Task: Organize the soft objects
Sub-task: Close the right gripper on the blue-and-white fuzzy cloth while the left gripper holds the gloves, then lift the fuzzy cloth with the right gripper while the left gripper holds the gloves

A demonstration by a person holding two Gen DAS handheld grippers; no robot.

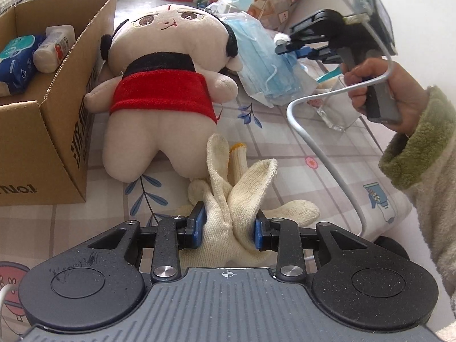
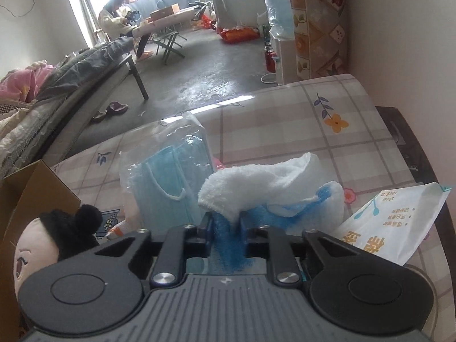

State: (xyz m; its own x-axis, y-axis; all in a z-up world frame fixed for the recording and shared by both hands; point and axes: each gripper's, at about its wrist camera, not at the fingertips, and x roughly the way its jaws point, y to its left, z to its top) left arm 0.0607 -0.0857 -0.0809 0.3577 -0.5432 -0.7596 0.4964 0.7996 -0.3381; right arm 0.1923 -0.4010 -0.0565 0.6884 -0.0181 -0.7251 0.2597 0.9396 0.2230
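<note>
Gloves [image 1: 228, 199], cream knitted ones bunched together, sit pinched between the blue pads of the left gripper [image 1: 229, 225], which is clenched on them just above the checked tablecloth [image 1: 285, 148]. Just beyond them lies a plush doll [image 1: 159, 91] in a red top, on its back, its side against a cardboard box [image 1: 57, 119] that stands at the table's left edge and holds a few packets. Past the doll's head lies a clear bag of blue face masks [image 2: 168, 176]. Beside that bag, a blue and white towel [image 2: 256, 191] is grasped by the right gripper [image 2: 226, 222], its jaws tight on the blue part while the white part folds over the top. A white printed packet [image 2: 390, 222] lies just right of the towel. A hand [image 1: 382, 91] in a fleecy green-cuffed sleeve holds the right gripper's handle.
</note>
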